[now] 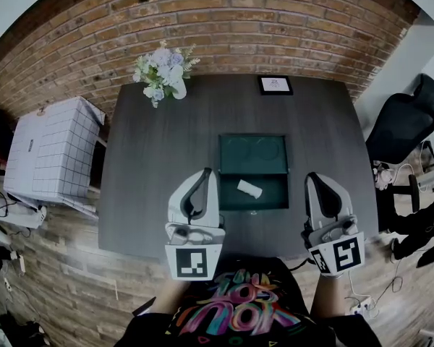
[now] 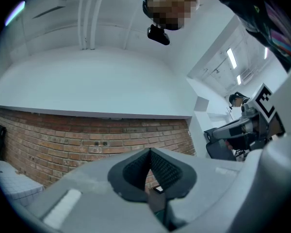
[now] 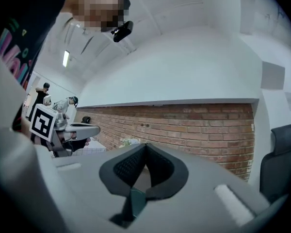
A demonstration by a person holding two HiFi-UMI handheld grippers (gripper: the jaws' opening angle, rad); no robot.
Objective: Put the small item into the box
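Head view, ctr of frame: dark green flat box (image 1: 253, 155) lies open on the dark grey table (image 1: 145, 186). Its lid half, w/ two round recesses, is toward the top; the tray half is toward the bottom. The small white oblong item (image 1: 249, 189) lies slanted inside the tray half, a bit right of its middle. So the item looks to be in the box already, and prob. little of the task is left beyond maybe shutting the lid.

Left gripper (image 1: 205, 172), lower ctr-left, sits just beside the box's lower-left corner w/ jaws together and nothing btw them. Right gripper (image 1: 313, 176), lower right, is just off the box's right edge; its jaws are also pressed together and empty. Both gripper views look up at the red brick wall (image 3: 199, 125) and white ceiling, not at the table, so both tools are tipped upward. That reads as a parked pose flanking the box, prob. so neither knocks the box or the item.

Upper left of the table: white & pale blue flower bouquet (image 1: 163, 71). Upper ctr-right: small black-framed card (image 1: 275, 84). Both are well apart from the box and obstruct nothing. Far left, off the table: white grid-pattern container (image 1: 50, 150). Right edge: black office chair (image 1: 409, 118).
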